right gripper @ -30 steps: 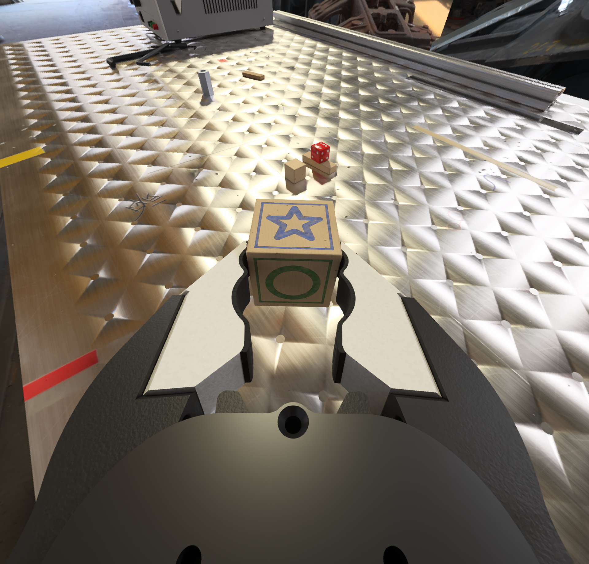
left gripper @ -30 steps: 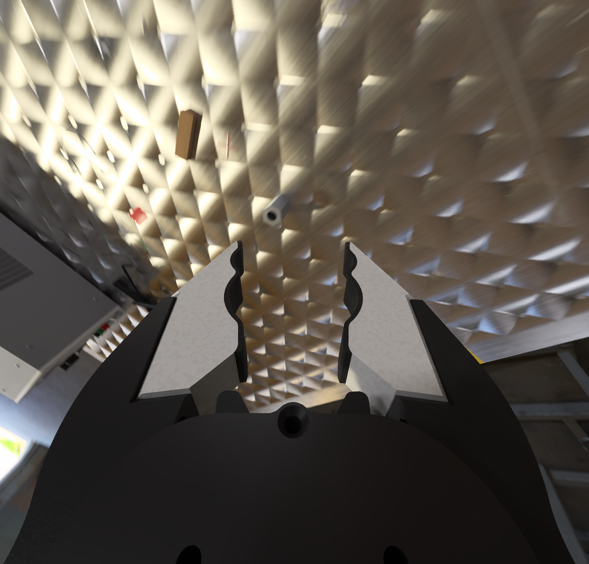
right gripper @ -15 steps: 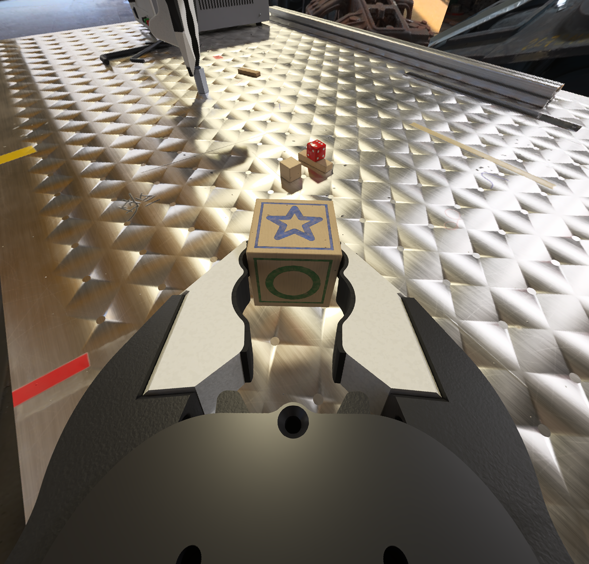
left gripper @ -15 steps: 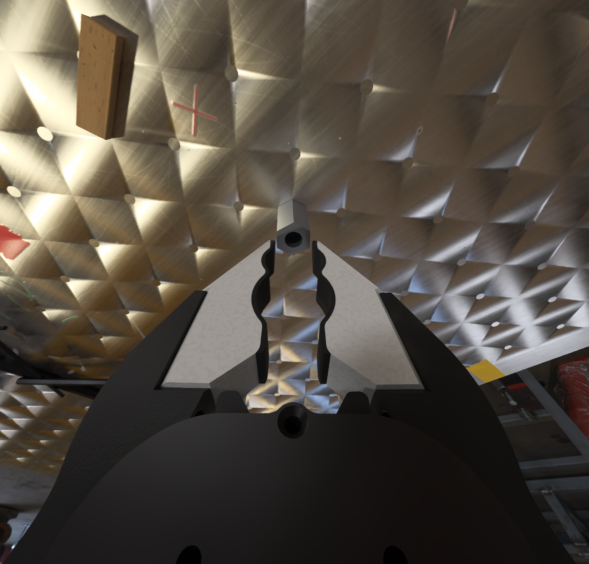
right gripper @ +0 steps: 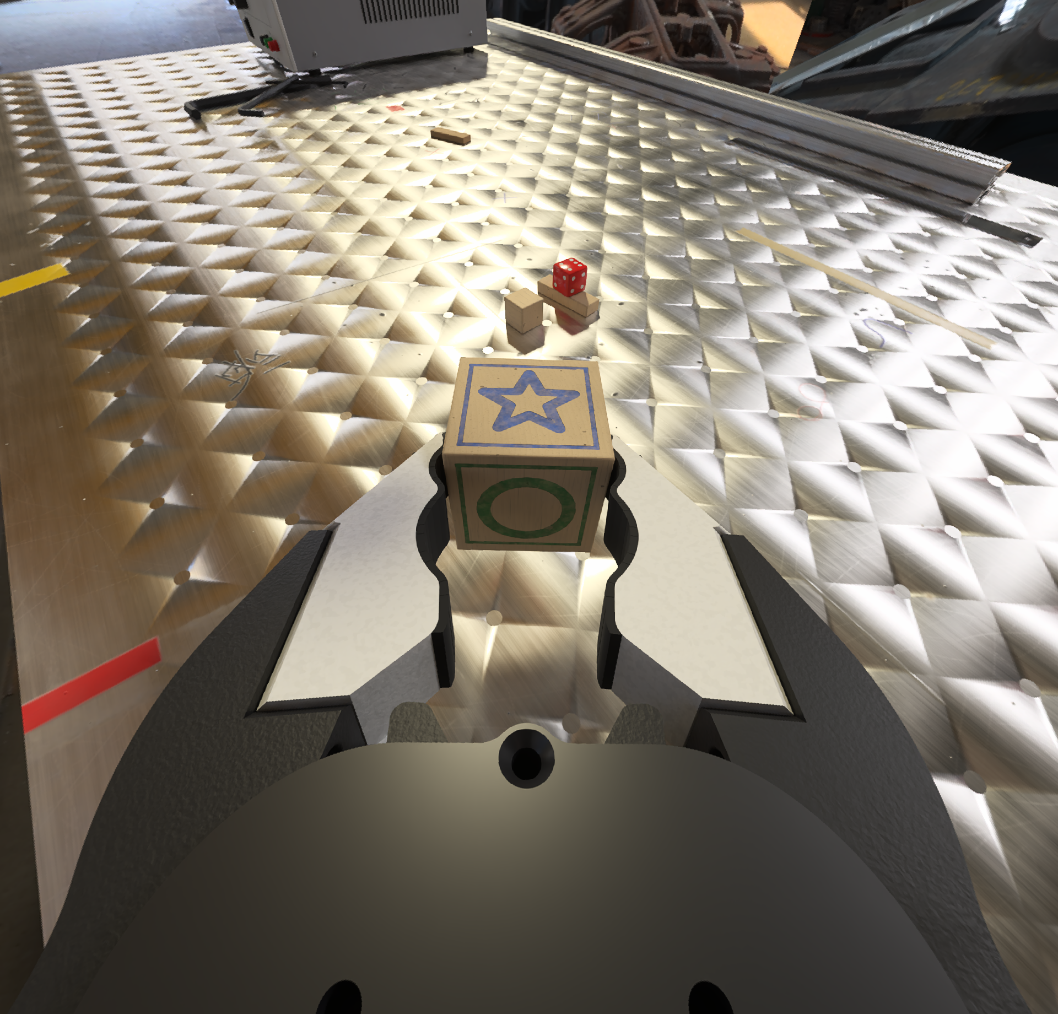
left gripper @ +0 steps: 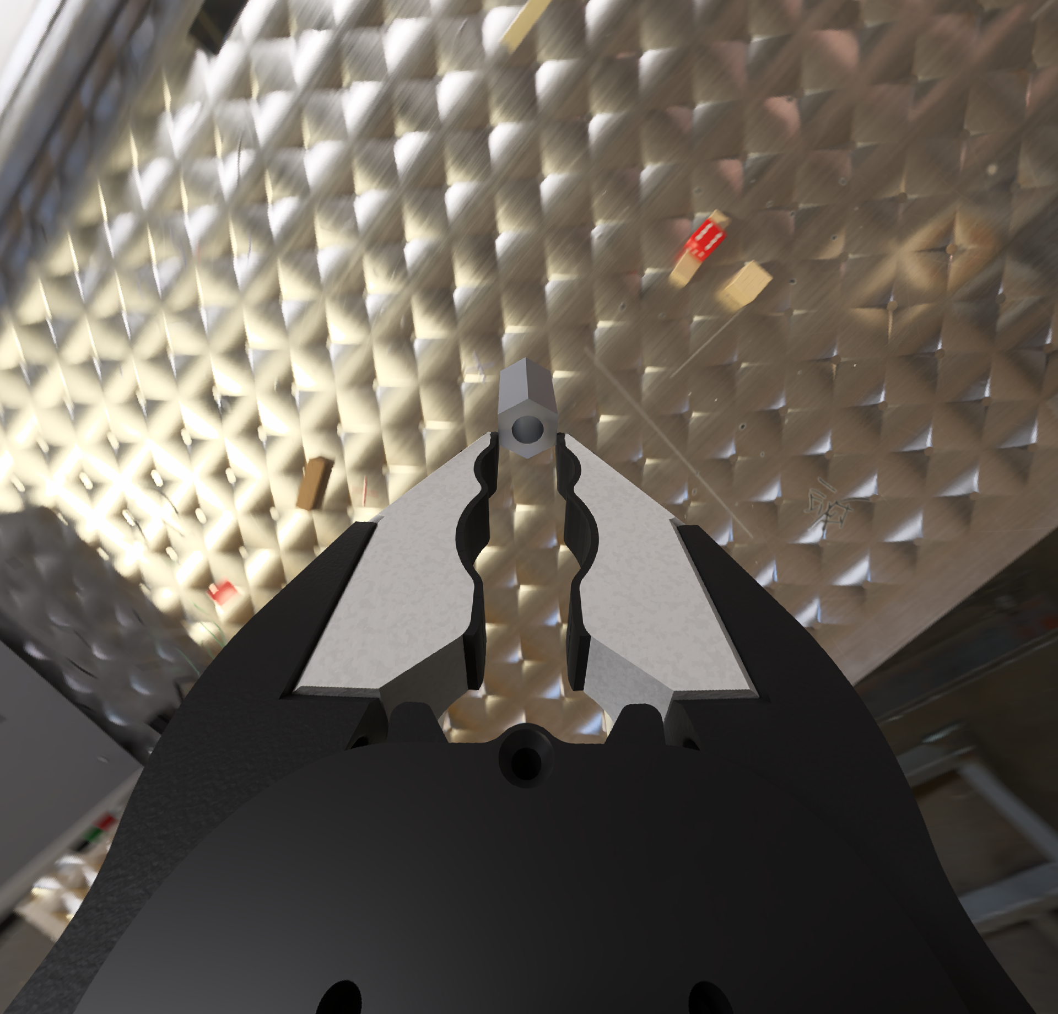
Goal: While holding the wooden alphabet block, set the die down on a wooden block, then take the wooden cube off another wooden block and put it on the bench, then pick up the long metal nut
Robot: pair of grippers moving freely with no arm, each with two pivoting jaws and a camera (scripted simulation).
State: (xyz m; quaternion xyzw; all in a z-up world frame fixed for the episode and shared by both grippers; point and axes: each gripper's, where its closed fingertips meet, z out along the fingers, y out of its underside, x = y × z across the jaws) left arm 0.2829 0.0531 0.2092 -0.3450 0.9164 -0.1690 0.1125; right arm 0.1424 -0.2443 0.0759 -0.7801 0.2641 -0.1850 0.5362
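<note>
My left gripper (left gripper: 525,441) is shut on the long metal nut (left gripper: 524,408), a grey hex piece pinched at its end between the fingertips, high above the bench (left gripper: 401,242). My right gripper (right gripper: 526,474) is shut on the wooden alphabet block (right gripper: 526,408), which has a blue star on top and a green ring in front, and holds it just above the bench (right gripper: 286,311). The red die (right gripper: 569,276) sits on a flat wooden block (right gripper: 575,301). The small wooden cube (right gripper: 522,311) stands on the bench beside it. From the left wrist view the die (left gripper: 705,240) and cube (left gripper: 744,288) lie far below.
A darker flat wooden block (right gripper: 450,136) (left gripper: 314,482) lies farther back. A grey machine (right gripper: 366,7) and black hex keys (right gripper: 257,93) stand at the far edge. A metal rail (right gripper: 744,110) runs along the right edge. A pale strip (right gripper: 859,288) lies at right.
My left gripper has closed on the nut and lifted it well off the bench, and it has gone from the right wrist view. The right gripper has barely moved.
</note>
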